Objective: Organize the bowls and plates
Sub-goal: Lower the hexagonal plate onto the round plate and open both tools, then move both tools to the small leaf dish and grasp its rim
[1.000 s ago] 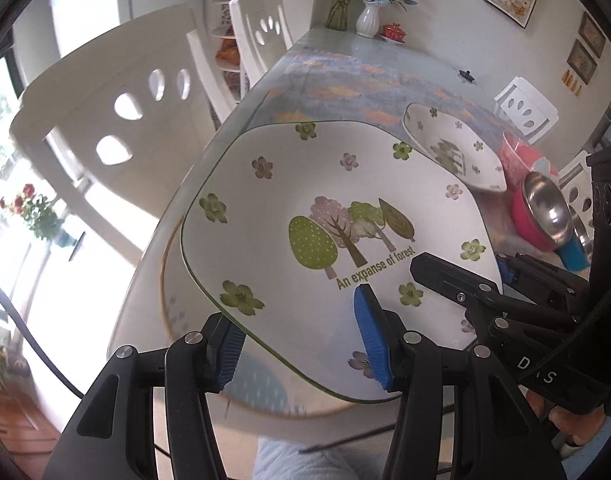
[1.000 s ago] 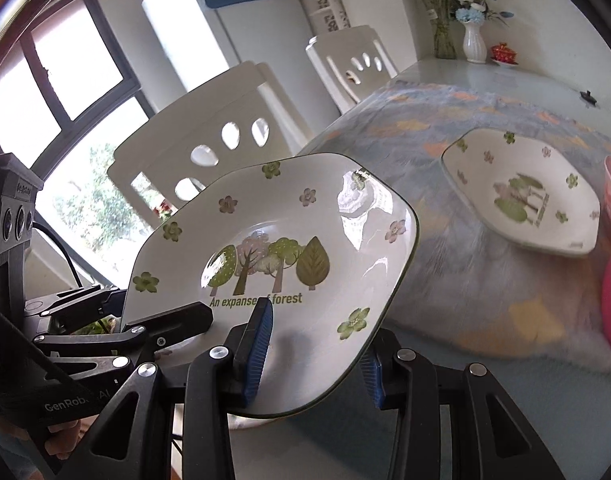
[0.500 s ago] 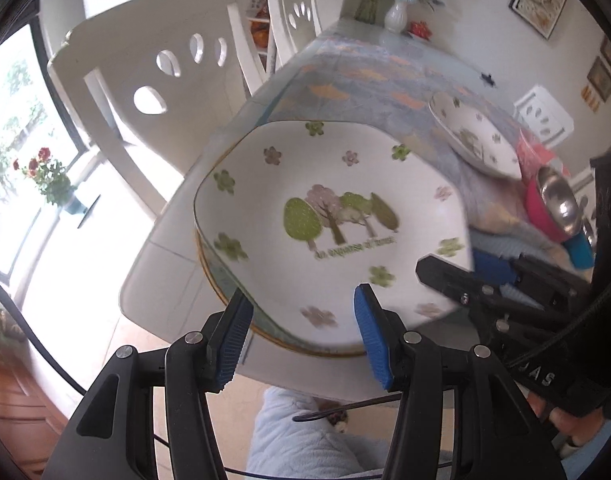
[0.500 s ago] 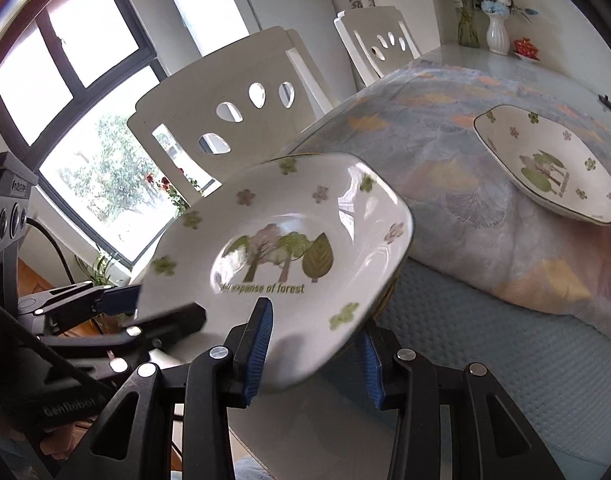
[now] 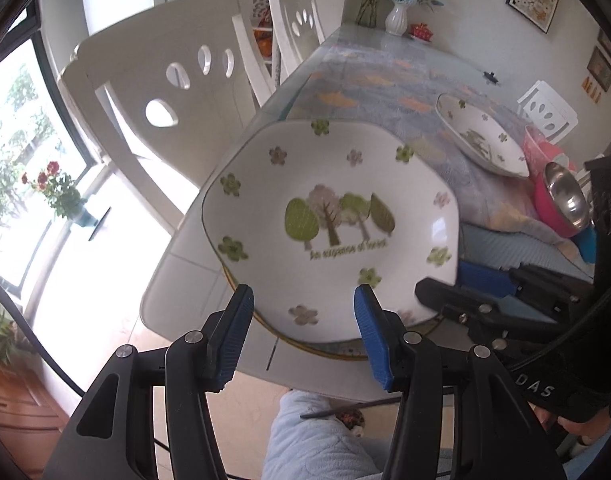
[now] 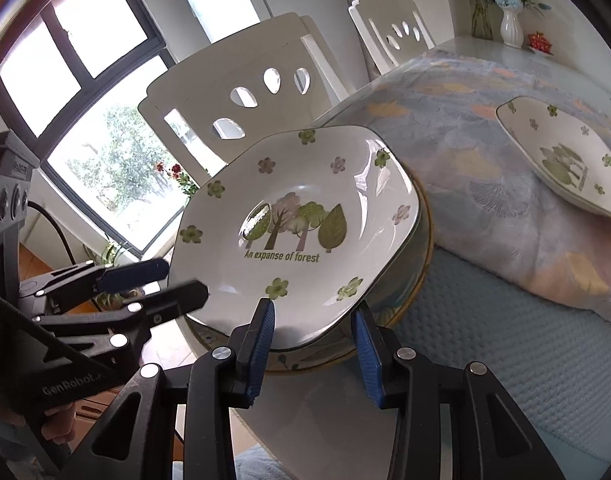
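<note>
A white plate [image 5: 337, 208] [image 6: 305, 200] printed with trees and "An expanse of forest" lies level over a round yellow-rimmed plate [image 5: 341, 354] [image 6: 423, 240] at the table's near corner. Whether the two touch I cannot tell. My left gripper [image 5: 305, 304] is shut on the white plate's near rim, one finger above and one below. My right gripper [image 6: 311, 316] is shut on the rim at its own side. Each gripper also shows in the other's view, the left gripper [image 6: 185, 278] at the plate's left edge and the right gripper [image 5: 441, 284] at its right edge.
A second forest plate [image 5: 485, 140] [image 6: 565, 160] rests farther along the patterned tablecloth. A pink bowl [image 5: 545, 200] holding a steel bowl [image 5: 565, 194] stands at the right. White chairs [image 5: 177, 92] line the table's left side, and a vase [image 5: 397, 18] stands at the far end.
The white plate, held in both grippers, has come down and forward over the yellow-rimmed plate at the table corner. Both grips look unchanged.
</note>
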The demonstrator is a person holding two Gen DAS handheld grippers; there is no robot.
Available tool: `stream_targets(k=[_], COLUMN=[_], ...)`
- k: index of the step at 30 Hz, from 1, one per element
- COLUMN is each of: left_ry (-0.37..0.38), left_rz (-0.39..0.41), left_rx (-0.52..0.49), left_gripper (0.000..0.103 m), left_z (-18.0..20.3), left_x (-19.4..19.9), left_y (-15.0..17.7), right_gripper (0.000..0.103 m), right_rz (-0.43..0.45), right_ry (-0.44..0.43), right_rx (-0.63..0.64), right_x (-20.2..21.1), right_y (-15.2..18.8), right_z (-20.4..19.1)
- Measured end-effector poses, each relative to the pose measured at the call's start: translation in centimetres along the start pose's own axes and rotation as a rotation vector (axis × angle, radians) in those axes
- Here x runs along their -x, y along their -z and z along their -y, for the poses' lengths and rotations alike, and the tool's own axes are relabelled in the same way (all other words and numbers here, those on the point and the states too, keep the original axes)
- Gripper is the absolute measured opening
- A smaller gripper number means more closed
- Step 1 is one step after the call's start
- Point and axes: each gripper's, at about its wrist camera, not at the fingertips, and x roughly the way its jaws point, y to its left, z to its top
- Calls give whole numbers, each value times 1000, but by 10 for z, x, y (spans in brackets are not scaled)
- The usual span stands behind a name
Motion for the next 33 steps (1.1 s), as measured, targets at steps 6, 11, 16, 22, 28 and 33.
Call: stream_targets(k=[6,11,16,22,28,33], left_ry=[-23,-32,-51,-24,-24,3], left_rz=[1,-49,-80,-83,-45,-15], left_rx=[-36,-96,-139,-173,-231,-255], left_gripper=[51,52,52,52,53,53], left_z=[4,19,39,57,79,91], left_x=[4,-2,-7,-7,4,9], left_y=[0,-4,-8,-18,-34,-54], right_gripper=[39,43,47,47,47,47], right_rz=[-15,-20,-28,2,62,144], right_ry=[-26,-23,33,71,85,96], right_rx=[-54,-61,-20,-5,-31,-70], right_x=[6,16,24,40,56,71], right_y=[0,8,18,23,18,8], right_z=[4,5,6,12,25,38])
